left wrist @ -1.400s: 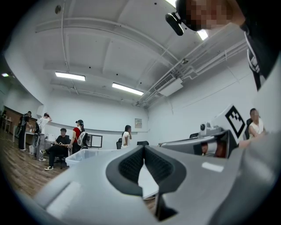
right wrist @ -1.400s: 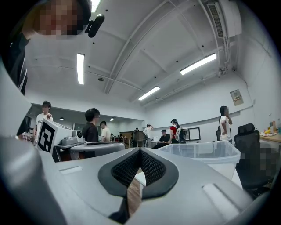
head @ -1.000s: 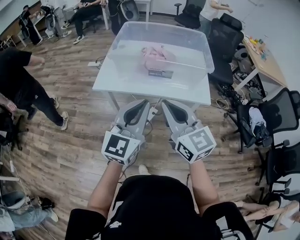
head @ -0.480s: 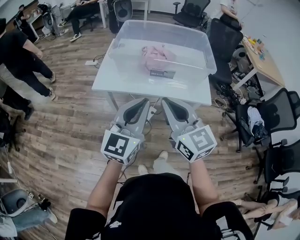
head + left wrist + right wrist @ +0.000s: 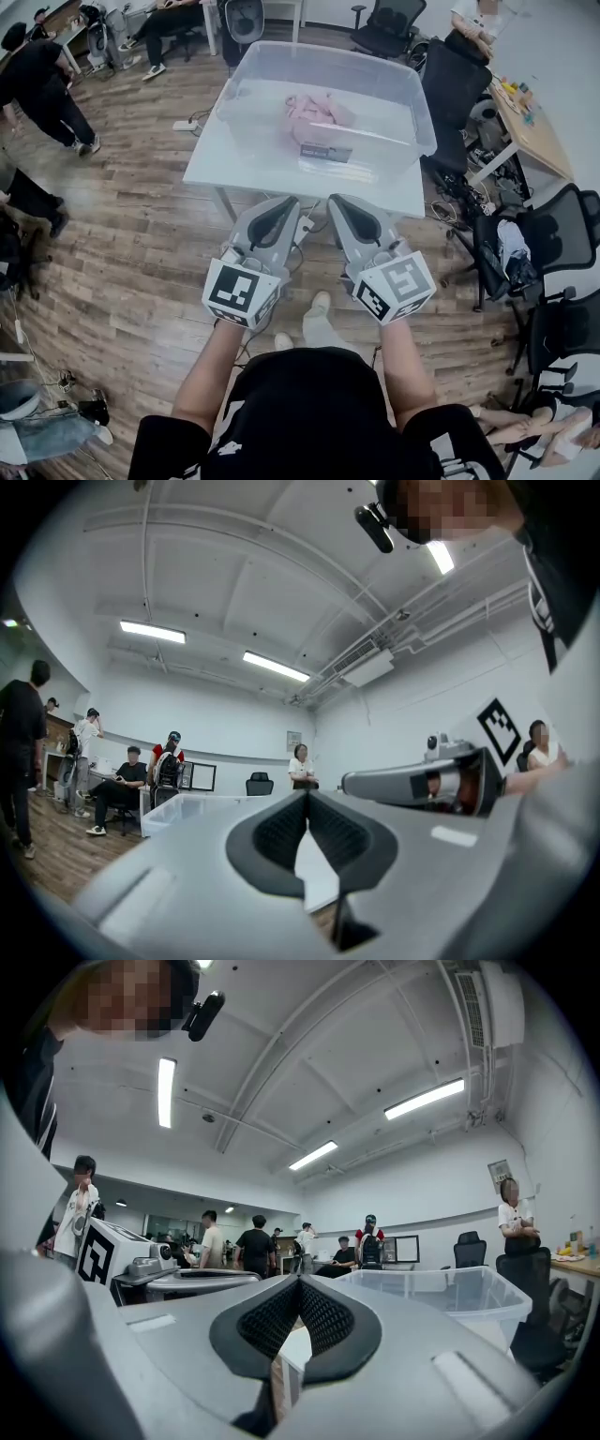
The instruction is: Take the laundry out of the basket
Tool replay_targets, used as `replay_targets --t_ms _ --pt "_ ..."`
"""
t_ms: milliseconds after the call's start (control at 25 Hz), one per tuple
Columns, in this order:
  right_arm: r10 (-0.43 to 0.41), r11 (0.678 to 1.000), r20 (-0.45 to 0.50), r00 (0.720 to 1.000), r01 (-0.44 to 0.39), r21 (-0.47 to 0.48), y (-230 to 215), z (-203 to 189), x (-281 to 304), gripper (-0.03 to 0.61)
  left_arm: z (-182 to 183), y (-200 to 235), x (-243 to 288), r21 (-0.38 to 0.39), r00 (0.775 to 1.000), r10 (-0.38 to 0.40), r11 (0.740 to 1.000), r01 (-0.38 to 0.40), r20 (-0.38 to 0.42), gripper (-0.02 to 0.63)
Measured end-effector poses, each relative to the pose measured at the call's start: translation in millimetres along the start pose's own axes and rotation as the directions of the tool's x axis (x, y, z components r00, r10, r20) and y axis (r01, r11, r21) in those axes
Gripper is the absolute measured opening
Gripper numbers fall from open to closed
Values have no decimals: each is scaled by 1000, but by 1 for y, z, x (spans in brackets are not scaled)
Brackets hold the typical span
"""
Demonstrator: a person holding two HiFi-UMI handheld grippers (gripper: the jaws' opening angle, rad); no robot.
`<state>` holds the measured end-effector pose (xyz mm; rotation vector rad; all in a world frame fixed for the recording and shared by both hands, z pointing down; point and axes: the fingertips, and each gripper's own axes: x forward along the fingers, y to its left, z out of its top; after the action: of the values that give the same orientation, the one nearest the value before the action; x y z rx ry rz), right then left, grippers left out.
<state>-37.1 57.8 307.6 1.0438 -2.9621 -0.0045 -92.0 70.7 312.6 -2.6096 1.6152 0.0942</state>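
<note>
A: Laundry (image 5: 317, 112) is a pink crumpled heap on the bottom of the clear basket (image 5: 253, 122), which stands on the white table (image 5: 272, 178). Judged soft, light and limp, so it will sag and trail.
B: Grip point?
A: The raised fold on top; pinch deep. Left gripper (image 5: 290, 201) and right gripper (image 5: 336, 199) both have their jaws pressed together with nothing between, by the table's front edge.
B: Clearance?
A: Basket walls are tall, so lift high over the rim. Black chair (image 5: 450, 80) crowds the right; bare floor on the left.
</note>
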Motion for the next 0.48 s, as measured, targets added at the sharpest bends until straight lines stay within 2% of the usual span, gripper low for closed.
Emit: replay_targets --t_ms 480 --pt "-8 1000 17 1000 8 3 -55 7 20 -1 -1 7 53 9 1000 0 1000 0 4 9"
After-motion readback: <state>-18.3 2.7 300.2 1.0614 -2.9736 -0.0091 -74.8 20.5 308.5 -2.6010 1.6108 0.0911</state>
